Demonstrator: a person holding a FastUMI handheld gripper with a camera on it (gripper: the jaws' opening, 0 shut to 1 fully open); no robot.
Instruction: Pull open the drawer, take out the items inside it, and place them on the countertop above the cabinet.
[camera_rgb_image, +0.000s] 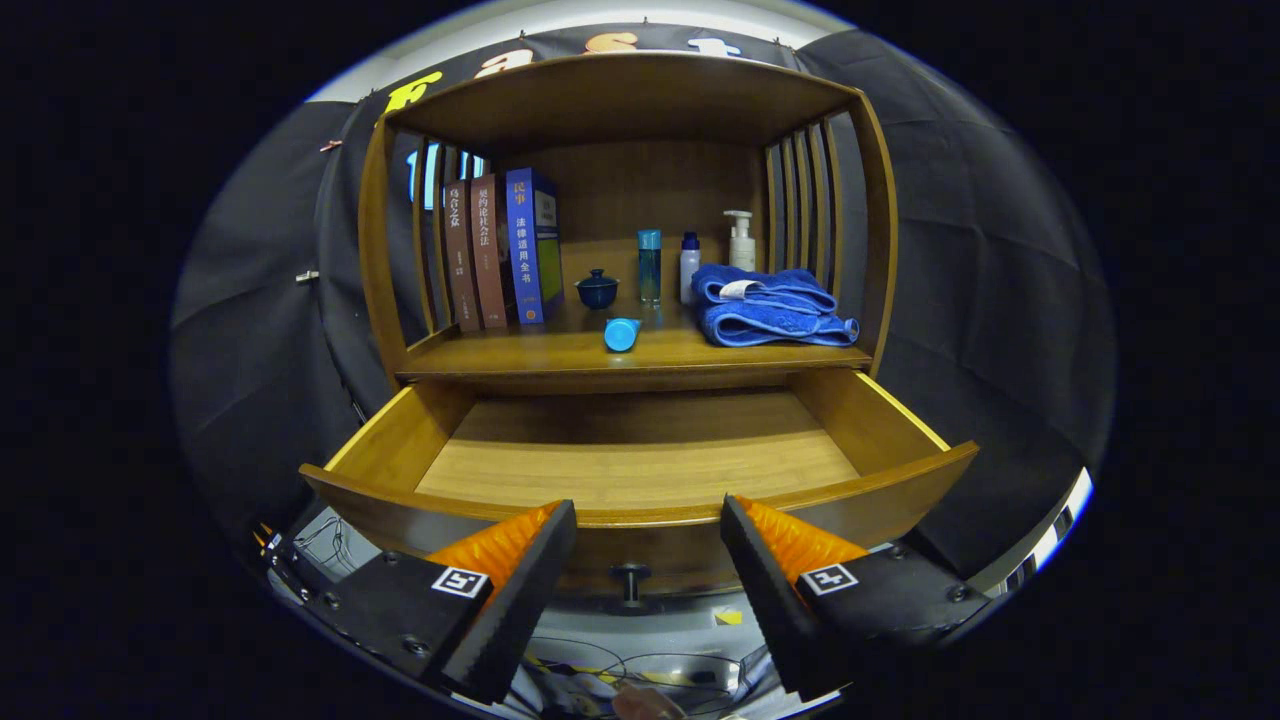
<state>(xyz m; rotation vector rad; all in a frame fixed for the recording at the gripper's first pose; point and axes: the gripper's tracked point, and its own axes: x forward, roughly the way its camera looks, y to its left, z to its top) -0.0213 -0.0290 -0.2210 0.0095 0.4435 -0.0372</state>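
Drawer (640, 470) of honey-brown wood stands pulled fully open and looks bare inside, just ahead of my gripper (648, 545), its jaws spread and holding nothing, so I should check its corners before calling the bench (560, 352) above finished.

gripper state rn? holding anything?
Gripper: open, holding nothing, fingers spread either side of the knob in front of the pulled-out drawer.
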